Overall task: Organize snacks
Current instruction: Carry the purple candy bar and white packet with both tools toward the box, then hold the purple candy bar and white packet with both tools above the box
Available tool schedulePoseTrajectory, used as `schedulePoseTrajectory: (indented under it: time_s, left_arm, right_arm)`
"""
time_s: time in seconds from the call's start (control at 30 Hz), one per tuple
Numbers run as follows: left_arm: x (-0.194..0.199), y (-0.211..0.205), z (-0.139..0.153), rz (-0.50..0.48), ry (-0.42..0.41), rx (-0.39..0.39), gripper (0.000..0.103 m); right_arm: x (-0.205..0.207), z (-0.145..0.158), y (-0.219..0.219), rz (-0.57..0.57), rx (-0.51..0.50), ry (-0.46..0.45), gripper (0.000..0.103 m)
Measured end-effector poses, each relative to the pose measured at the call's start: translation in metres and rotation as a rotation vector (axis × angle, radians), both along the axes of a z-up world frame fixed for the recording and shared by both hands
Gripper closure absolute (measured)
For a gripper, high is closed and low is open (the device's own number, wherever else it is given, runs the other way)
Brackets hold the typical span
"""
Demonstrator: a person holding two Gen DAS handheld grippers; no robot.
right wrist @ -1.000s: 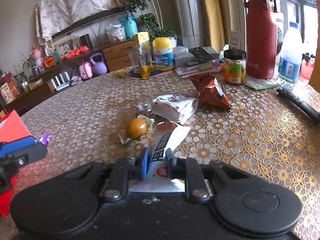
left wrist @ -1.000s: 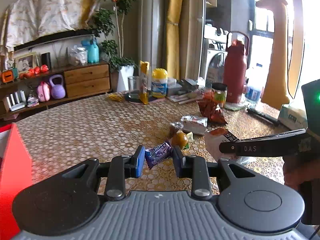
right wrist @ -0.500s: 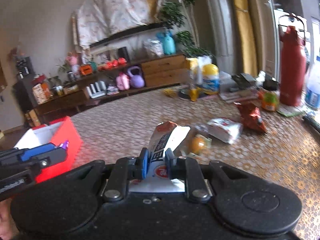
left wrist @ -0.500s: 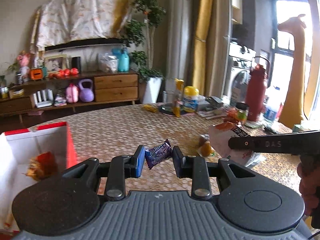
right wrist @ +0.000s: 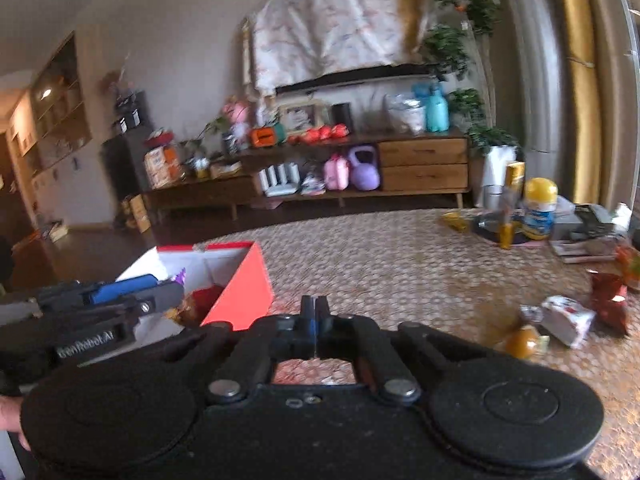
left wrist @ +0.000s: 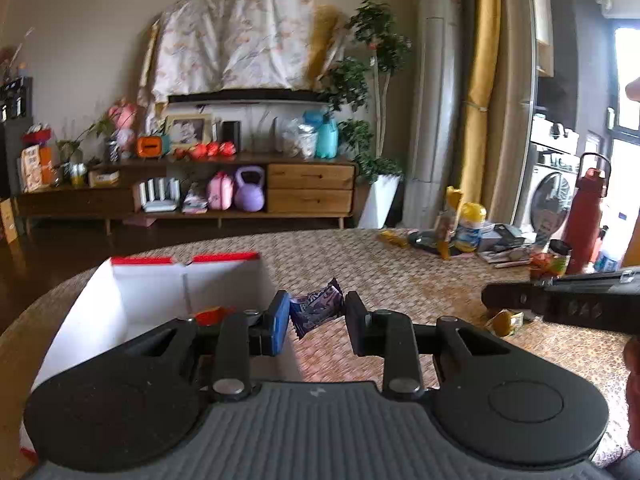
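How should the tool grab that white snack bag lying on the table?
Probably from above, pinching its free near end: the white snack bag lies flat, with an orange snack close on its left and a red bag behind.

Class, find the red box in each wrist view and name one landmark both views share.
Left wrist view: red box at lower left, white inside, partly behind the left tongs.
Right wrist view: red box at left of centre, beside the left tongs.
Shared landmark: purple kettlebell on the sideboard shelf.
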State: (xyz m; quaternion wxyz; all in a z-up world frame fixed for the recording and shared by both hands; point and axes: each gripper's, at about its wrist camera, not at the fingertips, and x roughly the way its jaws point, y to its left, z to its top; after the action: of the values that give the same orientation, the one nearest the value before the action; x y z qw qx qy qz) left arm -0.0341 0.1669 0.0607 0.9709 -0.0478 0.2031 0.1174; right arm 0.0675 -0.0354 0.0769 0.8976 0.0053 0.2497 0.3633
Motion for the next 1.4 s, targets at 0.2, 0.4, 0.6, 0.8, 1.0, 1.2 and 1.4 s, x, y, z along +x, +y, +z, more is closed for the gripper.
schedulePoseTrajectory:
  time_s: [0.2, 0.4, 0.6, 0.8, 1.0, 1.2, 1.4]
  left_arm:
    - [-0.013, 0.008, -0.007, 0.006, 0.012, -0.003, 0.074]
    - [-0.019, 0.010, -0.009, 0.016, 0.012, -0.005, 0.074]
    - [-0.024, 0.020, -0.005, 0.039, -0.001, 0.006, 0.074]
    - [-0.028, 0.032, -0.004, 0.064, -0.006, 0.001, 0.074]
    - [-0.032, 0.041, -0.005, 0.080, -0.005, -0.004, 0.074]
    - [-0.034, 0.048, -0.006, 0.089, -0.005, -0.010, 0.074]
    - [-0.036, 0.053, -0.006, 0.104, -0.007, -0.013, 0.074]
  right_arm:
    - [0.000, -0.035, 0.011, -0.011, -0.113, 0.099, 0.082]
    - [-0.012, -0.059, 0.019, -0.009, -0.200, 0.159, 0.057]
    - [-0.012, -0.076, 0.025, -0.019, -0.251, 0.192, 0.041]
    - [-0.010, -0.090, 0.031, -0.017, -0.286, 0.214, 0.039]
    - [-0.010, -0.098, 0.036, -0.020, -0.321, 0.205, 0.056]
    - [-0.006, -0.101, 0.031, -0.035, -0.318, 0.188, 0.083]
    - [-0.010, -0.086, 0.031, -0.030, -0.277, 0.156, 0.093]
